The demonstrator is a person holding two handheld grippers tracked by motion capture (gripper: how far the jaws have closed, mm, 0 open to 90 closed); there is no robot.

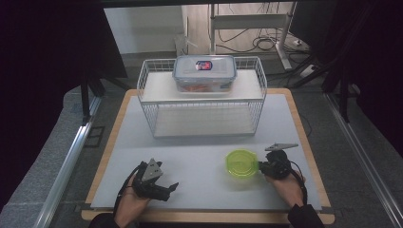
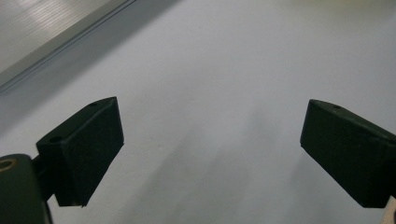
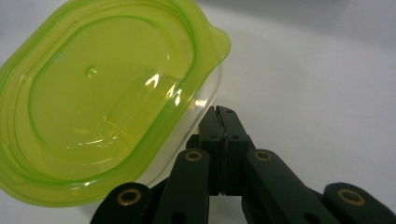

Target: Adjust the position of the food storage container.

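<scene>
We are pressing our right tongs [image 3: 223,122] tight together, touching the green tub [image 1: 241,163] sitting on the tabletop [image 1: 199,156], while our left tongs [image 2: 212,154] are resting wide apart.

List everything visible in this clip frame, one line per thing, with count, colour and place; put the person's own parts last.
green-lidded container: 1, clear tub with lime-green lid, front right of the table, at the right gripper's tips.
lidded storage box: 1, clear with blue-grey lid and a red and blue label, orange contents inside, on the rack's top shelf.
wire rack: 1, white, two levels, back middle of the table.
table: 1, pale grey top with wooden edge.
cables: several, dark, on the floor behind the table.
left gripper: 1, black, front left, jaws wide open over bare table.
right gripper: 1, black, front right, jaws shut beside the container's edge.
hands: 2, at the near edge.
</scene>
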